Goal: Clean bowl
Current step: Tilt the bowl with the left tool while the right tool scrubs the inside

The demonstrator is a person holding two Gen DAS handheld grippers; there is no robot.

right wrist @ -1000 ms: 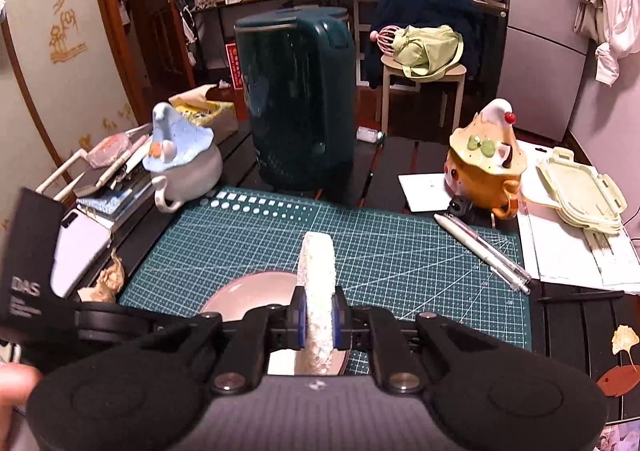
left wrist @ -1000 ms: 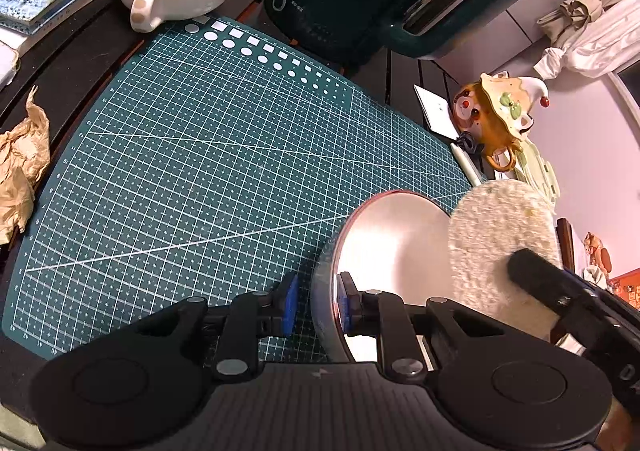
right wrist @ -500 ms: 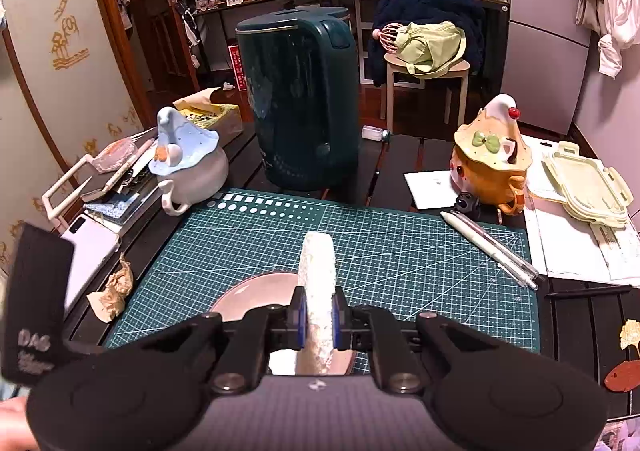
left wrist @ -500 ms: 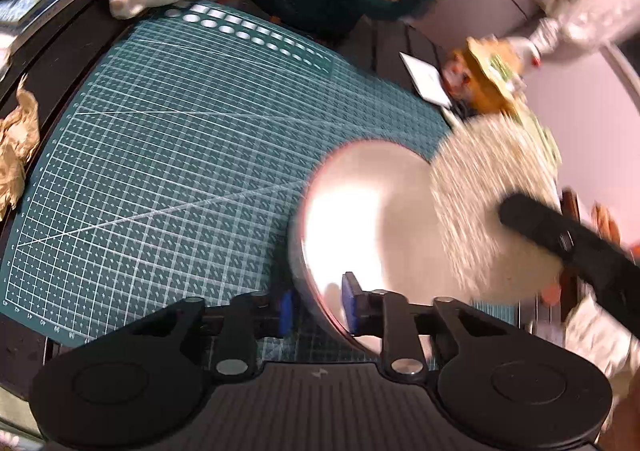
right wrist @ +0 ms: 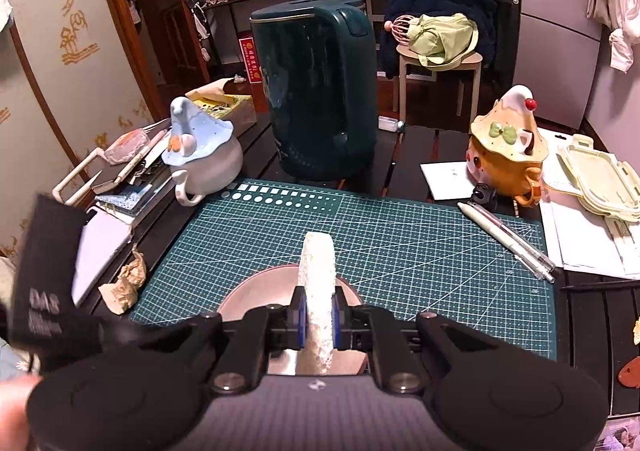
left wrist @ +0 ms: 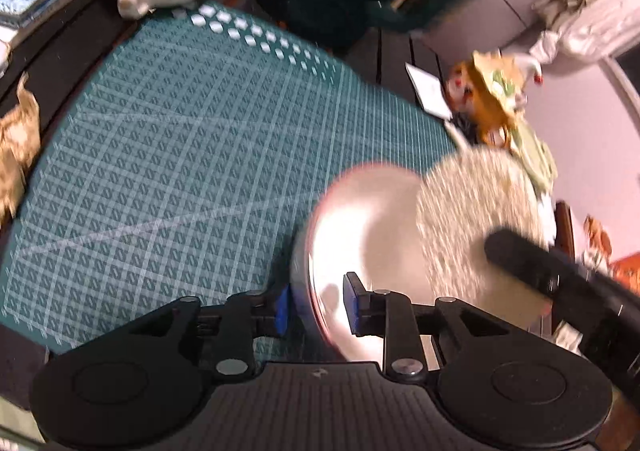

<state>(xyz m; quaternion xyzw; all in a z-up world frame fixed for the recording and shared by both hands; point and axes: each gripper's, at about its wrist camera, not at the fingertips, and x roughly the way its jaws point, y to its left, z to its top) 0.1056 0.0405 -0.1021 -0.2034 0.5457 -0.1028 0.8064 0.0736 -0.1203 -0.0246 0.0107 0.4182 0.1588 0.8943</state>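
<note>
A metal bowl [left wrist: 360, 219] with a pinkish rim stands tilted on the green cutting mat [left wrist: 180, 151]. Its near rim passes between the blue pads of my left gripper [left wrist: 316, 309]. Those jaws are opening, and a gap shows between the right pad and the rim. A round white scrubbing pad [left wrist: 472, 211] rests inside the bowl against its right side. In the right wrist view my right gripper [right wrist: 319, 317] is shut on this scrubbing pad [right wrist: 318, 263], held edge-on over the bowl [right wrist: 256, 291]. The left wrist view is motion-blurred.
Behind the mat [right wrist: 420, 251] stands a dark green kettle [right wrist: 316, 91]. A blue-lidded white mug [right wrist: 200, 159] sits at the left, an orange lidded mug [right wrist: 504, 155] at the right. Two pens [right wrist: 508, 235], pale green container lids [right wrist: 596, 183] and crumpled paper [right wrist: 124, 283] flank the mat.
The left jaws narrowed onto the bowl's rim half a second ago and have since widened again. The scrubbing pad stays inside the bowl, and the right gripper has hardly shifted.
</note>
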